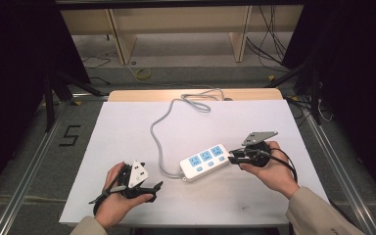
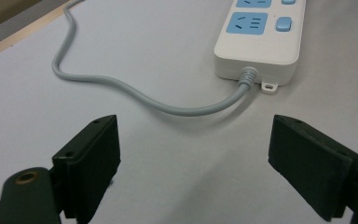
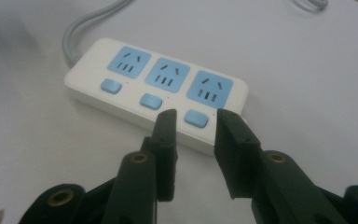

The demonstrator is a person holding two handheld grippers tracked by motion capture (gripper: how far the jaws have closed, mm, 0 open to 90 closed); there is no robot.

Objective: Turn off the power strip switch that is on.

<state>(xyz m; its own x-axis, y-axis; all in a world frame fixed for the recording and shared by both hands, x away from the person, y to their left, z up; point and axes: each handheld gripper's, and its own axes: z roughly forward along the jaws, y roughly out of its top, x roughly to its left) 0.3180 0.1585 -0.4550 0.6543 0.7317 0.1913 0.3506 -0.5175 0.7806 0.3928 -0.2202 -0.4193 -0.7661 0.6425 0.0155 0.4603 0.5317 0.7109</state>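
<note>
A white power strip [image 1: 204, 162] with three blue sockets and three blue switches lies at the middle of the white sheet. Its grey cable [image 1: 159, 137] loops off toward the far edge. My right gripper [image 1: 232, 157] sits at the strip's right end with its jaws partly apart. In the right gripper view the gripper [image 3: 196, 135] frames the nearest blue switch [image 3: 196, 118] of the strip [image 3: 154, 88], and the pads press on nothing. My left gripper [image 1: 149, 177] rests near the front left. Its jaws stand wide, and this gripper [image 2: 193, 149] faces the cable [image 2: 135, 93] end of the strip [image 2: 261, 37].
The white sheet [image 1: 127, 127] covers a wooden table whose far edge [image 1: 142, 94] shows. Metal rails [image 1: 34, 161] run along both sides. A "5" mark [image 1: 69, 135] is on the floor at left. Wooden shelving and loose floor cables [image 1: 269, 39] lie beyond.
</note>
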